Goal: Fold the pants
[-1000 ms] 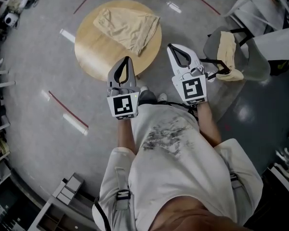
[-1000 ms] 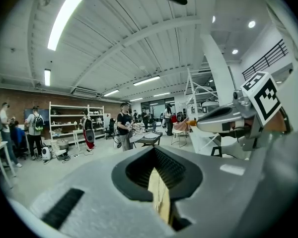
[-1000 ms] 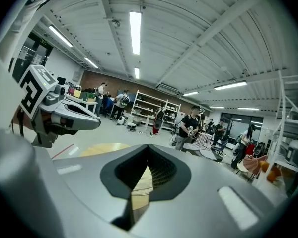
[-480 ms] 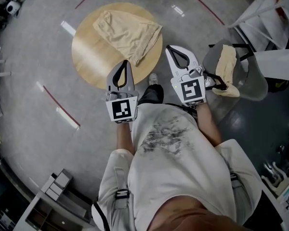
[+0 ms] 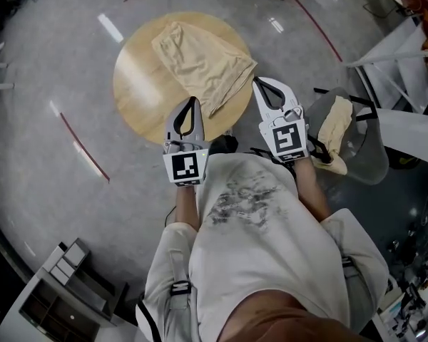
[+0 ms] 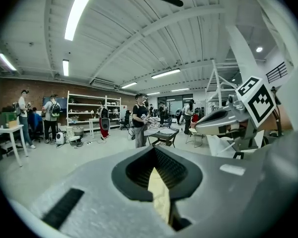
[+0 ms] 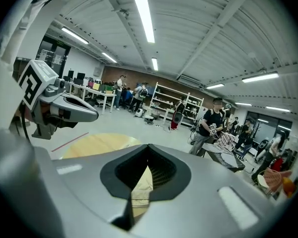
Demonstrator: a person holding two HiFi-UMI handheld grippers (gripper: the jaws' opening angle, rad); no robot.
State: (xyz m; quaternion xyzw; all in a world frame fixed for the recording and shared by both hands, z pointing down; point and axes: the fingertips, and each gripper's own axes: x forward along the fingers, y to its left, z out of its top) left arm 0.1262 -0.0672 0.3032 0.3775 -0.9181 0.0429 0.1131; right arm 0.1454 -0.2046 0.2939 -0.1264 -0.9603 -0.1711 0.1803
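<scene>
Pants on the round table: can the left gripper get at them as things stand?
Probably yes: the left gripper hangs close by the pants, with nothing between them; its shut jaws must open first.

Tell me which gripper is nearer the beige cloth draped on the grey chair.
Right. In the head view the right gripper sits just left of the beige cloth; the left gripper lies farther left, by the round wooden table's near edge.

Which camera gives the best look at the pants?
The head view: the pants lie in full sight, spread on the round table. The left gripper view and the right gripper view each show only a tan sliver past the jaws, too little to recognise.
</scene>
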